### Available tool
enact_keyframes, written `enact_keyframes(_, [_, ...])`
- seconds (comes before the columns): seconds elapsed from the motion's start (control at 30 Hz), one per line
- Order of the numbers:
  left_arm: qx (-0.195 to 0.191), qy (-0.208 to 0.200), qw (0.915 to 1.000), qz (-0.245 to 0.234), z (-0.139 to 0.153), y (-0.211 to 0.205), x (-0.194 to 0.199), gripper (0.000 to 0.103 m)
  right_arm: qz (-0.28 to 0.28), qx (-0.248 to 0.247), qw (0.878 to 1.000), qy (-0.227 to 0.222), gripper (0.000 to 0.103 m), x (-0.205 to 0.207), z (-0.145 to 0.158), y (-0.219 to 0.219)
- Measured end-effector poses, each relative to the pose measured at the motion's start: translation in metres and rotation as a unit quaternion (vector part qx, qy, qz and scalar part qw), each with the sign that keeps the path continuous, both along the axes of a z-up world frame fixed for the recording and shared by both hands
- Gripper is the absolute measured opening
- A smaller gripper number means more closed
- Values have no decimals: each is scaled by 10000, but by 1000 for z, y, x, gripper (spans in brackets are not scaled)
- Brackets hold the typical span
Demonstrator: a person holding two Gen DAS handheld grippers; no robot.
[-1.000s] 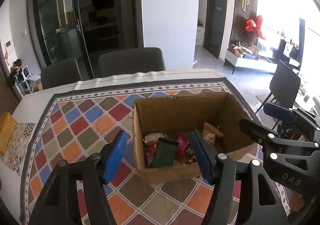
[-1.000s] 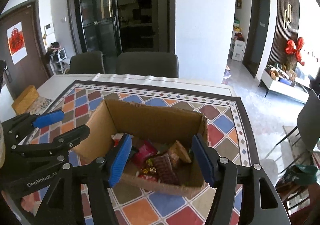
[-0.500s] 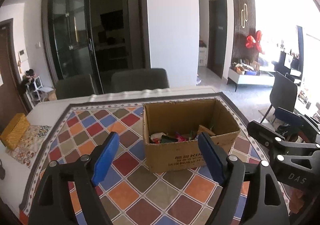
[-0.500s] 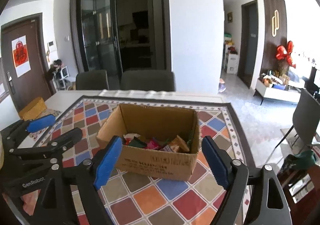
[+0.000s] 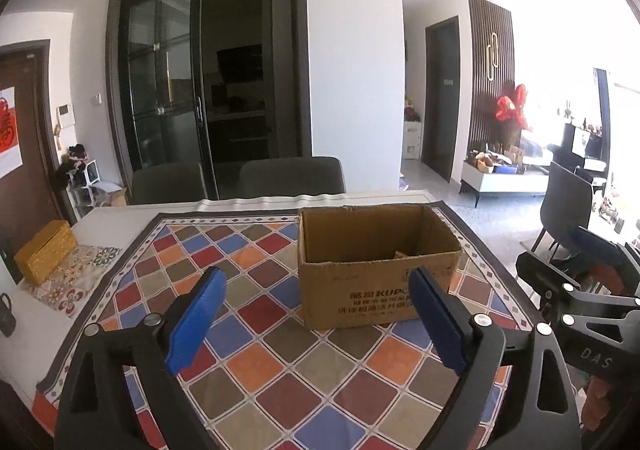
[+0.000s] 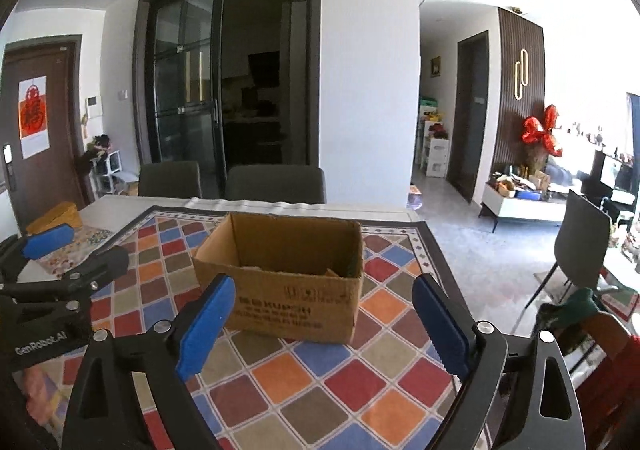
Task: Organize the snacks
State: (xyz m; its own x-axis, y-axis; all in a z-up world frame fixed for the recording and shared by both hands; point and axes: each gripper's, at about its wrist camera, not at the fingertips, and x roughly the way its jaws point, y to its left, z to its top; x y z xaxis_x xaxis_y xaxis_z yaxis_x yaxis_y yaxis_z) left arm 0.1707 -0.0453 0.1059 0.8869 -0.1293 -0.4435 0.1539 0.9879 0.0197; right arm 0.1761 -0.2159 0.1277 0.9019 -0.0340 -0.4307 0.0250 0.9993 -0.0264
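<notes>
One cardboard box [image 5: 376, 274] stands open-topped on the patterned cloth [image 5: 248, 362] that covers the surface, and from this low angle only a scrap of its contents shows over the near wall; the snacks themselves cannot be made out. Its long axis runs left to right across both views, with the printed long side facing the hand-held grippers and the mouth pointing straight up.

The box lies ahead of both tools and apart from them. In the left wrist view it sits ahead and to the right of the left hand-held gripper [image 5: 316, 320]; in the right wrist view the same box [image 6: 280, 278] sits ahead and slightly left of the right hand-held gripper [image 6: 324, 324]. It therefore lies between the two, and neither looks clearly nearer. Reaching inside would probably call for going up over the near wall and then down.

Both tools have their blue pads wide apart and hold nothing. A yellow box [image 5: 46, 256] rests near the surface's left edge.
</notes>
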Motion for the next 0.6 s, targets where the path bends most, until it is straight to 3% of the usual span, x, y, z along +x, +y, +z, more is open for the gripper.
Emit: enact_keyframes(0.6, [-53, -278, 9996, 16, 2, 4, -50, 103, -85, 148, 9998, -139, 94, -46, -1, -5])
